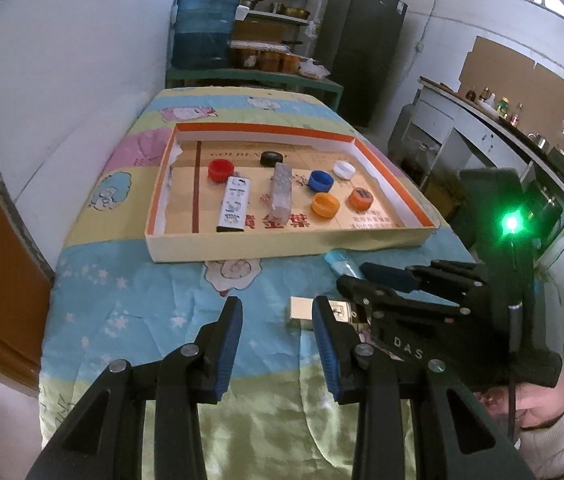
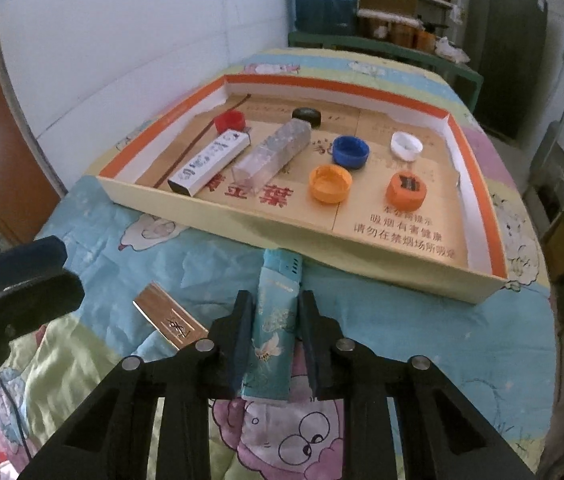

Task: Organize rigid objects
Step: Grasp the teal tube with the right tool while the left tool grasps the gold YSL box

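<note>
A shallow cardboard tray [image 1: 282,245] [image 2: 293,226] lies on the cartoon-print cloth. In it are a white printed box [image 1: 235,204] [image 2: 210,160], a clear plastic box [image 1: 280,196] [image 2: 272,156] and several bottle caps, among them a blue one [image 2: 350,151]. My right gripper [image 2: 273,336] [image 1: 373,276] straddles a teal box [image 2: 276,328] [image 1: 339,261] lying in front of the tray; the fingers sit close on both sides. My left gripper [image 1: 278,316] is open and empty above the cloth. A gold box [image 1: 301,312] [image 2: 172,318] lies just beyond its right finger.
A wall runs along the table's left side. Behind the table stand a large blue water jug [image 1: 204,30], shelves with jars and a dark fridge [image 1: 365,48]. A counter with bottles [image 1: 493,112] is at the right.
</note>
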`<control>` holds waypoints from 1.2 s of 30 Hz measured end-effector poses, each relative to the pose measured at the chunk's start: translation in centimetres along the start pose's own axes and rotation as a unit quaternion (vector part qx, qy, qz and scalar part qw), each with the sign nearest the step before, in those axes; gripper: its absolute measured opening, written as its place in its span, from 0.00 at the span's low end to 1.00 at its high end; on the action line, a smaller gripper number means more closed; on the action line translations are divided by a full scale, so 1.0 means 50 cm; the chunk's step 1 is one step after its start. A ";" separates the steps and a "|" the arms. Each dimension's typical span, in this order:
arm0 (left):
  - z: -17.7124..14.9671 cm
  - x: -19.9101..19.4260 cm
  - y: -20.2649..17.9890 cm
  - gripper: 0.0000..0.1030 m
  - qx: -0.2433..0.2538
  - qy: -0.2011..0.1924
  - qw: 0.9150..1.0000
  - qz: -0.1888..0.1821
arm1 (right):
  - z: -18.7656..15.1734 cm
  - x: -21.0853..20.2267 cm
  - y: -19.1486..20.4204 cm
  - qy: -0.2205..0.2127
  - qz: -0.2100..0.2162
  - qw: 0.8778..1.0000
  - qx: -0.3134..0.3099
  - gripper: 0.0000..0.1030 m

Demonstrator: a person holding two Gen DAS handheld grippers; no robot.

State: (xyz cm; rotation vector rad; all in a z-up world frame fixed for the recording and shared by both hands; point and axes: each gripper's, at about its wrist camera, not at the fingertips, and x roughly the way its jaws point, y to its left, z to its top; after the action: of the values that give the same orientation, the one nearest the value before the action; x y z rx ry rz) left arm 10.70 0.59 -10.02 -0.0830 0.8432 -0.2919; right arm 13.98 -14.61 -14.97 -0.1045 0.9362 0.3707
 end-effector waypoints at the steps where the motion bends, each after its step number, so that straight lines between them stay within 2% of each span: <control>1: -0.003 0.001 -0.003 0.35 0.000 0.002 1.000 -0.002 | 0.000 -0.001 -0.001 0.001 0.001 1.000 0.000 0.22; 6: -0.018 0.010 -0.018 0.35 0.007 0.014 1.000 -0.004 | -0.007 -0.010 -0.005 0.000 0.002 1.000 -0.009 0.22; 12: -0.027 0.038 -0.022 0.35 0.016 0.031 0.999 0.012 | -0.036 -0.029 0.000 -0.001 0.006 1.000 -0.020 0.22; 24: -0.023 0.062 -0.035 0.35 0.022 0.040 0.999 0.014 | -0.090 -0.076 0.019 -0.007 0.061 0.998 0.003 0.22; 28: -0.010 0.076 -0.063 0.35 0.028 0.040 0.999 0.009 | -0.104 -0.100 -0.017 -0.025 0.044 0.998 0.033 0.22; 32: 0.000 0.102 -0.096 0.35 0.033 0.048 0.998 0.033 | -0.115 -0.127 -0.073 -0.046 0.030 0.996 0.068 0.22; 36: 0.003 0.121 -0.107 0.35 0.022 0.048 0.996 0.076 | -0.127 -0.143 -0.103 -0.056 0.028 0.995 0.081 0.22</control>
State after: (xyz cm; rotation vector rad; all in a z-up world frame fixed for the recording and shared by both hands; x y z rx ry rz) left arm 13.40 -6.25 -13.31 0.0362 0.9325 -0.1719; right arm 7.12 -22.86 -13.39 0.0911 0.8561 0.3470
